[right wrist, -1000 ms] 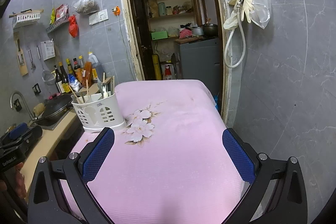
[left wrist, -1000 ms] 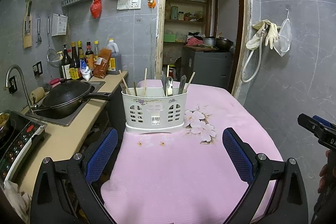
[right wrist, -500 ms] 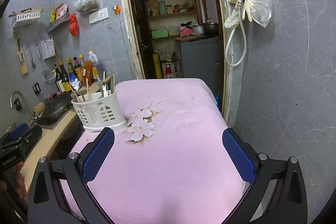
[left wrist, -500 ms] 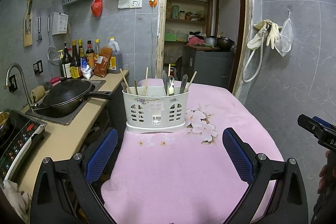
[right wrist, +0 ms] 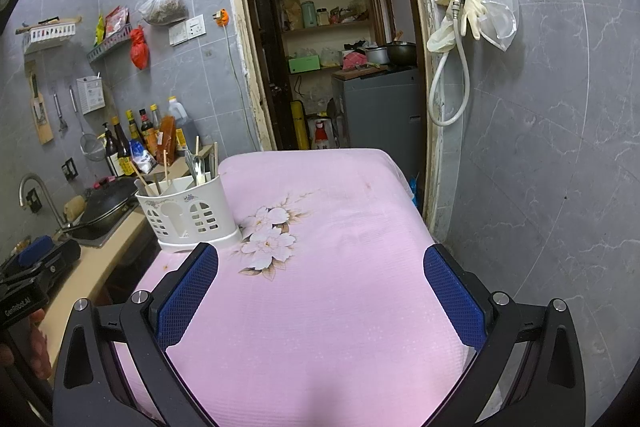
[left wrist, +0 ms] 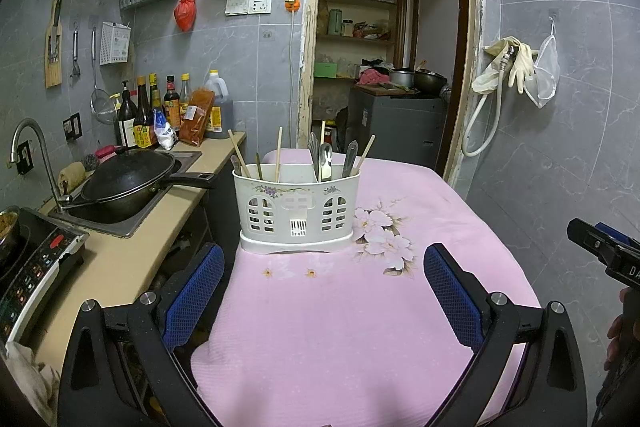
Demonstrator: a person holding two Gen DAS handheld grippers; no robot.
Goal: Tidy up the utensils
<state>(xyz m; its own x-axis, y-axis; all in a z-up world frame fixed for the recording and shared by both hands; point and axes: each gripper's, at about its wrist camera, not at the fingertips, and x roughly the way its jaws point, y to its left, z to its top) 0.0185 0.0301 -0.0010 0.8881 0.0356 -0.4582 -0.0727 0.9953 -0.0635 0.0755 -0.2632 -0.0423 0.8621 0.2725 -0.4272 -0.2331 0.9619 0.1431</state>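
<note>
white plastic caddy (left wrist: 298,213), pink textured cloth (left wrist: 340,327)

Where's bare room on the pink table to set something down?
Bare: the pink tablecloth right of the utensil holder to the far edge, and in front of the holder toward both grippers. Crowded: the counter left, with wok and bottles.

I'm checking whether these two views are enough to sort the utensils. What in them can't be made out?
- Lower ends of the chopsticks and spoons: hidden by the caddy wall, both views.
- Exact utensil count: too small and overlapping in the right wrist view.
- Caddy's front label: blurred, left wrist view.
- Table near edge: cut off by the frame and the open left gripper and right gripper.
</note>
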